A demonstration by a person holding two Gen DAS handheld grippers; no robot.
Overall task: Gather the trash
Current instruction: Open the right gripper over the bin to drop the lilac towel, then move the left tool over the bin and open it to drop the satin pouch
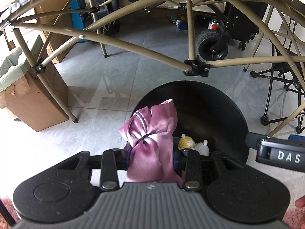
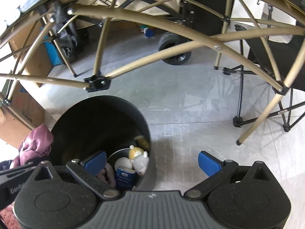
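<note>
My left hand-held gripper (image 1: 152,160) clamps a pink bag (image 1: 152,133) above the bin's (image 1: 219,114) near rim. I should carry it over the opening before releasing. My right hand-held gripper (image 2: 152,162) hangs open, empty.

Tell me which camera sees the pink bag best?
The left wrist camera: the pink bag sits mid-picture, clamped in the left gripper over the bin. The right wrist camera catches only a crumpled piece at its left edge.
</note>
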